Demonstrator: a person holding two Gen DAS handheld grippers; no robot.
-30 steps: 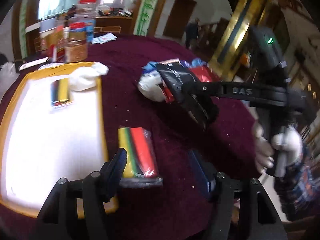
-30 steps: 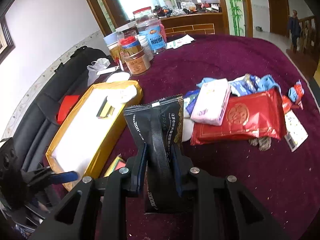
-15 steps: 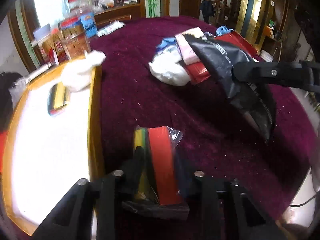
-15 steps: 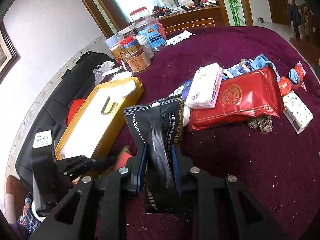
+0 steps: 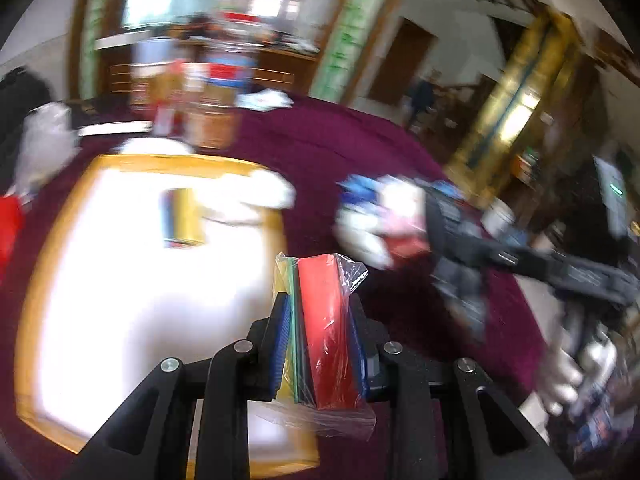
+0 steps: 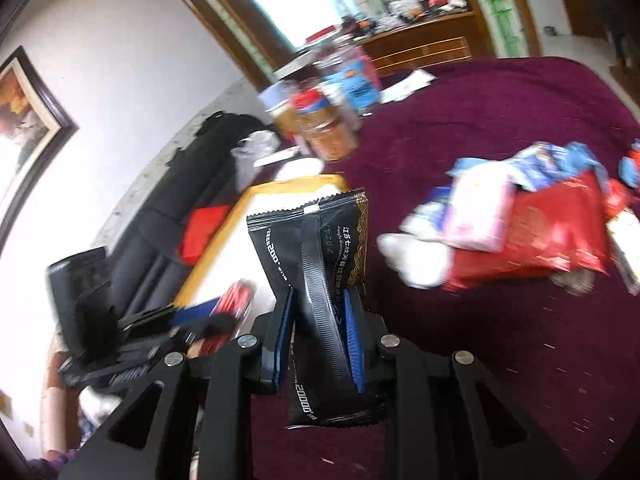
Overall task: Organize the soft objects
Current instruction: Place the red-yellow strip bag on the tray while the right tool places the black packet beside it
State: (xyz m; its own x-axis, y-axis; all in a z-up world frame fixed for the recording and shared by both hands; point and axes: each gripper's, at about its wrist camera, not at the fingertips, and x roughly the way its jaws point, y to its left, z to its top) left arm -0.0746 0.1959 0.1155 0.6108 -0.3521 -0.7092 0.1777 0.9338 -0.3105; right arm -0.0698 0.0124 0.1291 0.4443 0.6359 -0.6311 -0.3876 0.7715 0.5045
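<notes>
Your round table under its dark purple cloth fills a room with a wooden sideboard behind. On it sit a yellow-rimmed white tray, blurred jars and a heap of soft packets. Your left gripper is clamped on a clear-wrapped stack of red, green and yellow cloths at the tray's edge; your right gripper squeezes a black foil pouch above the cloth.

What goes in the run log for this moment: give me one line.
left tool: shut on striped packet | right tool: shut on black pouch | yellow tray: holds one packet | pile: unsorted
</notes>
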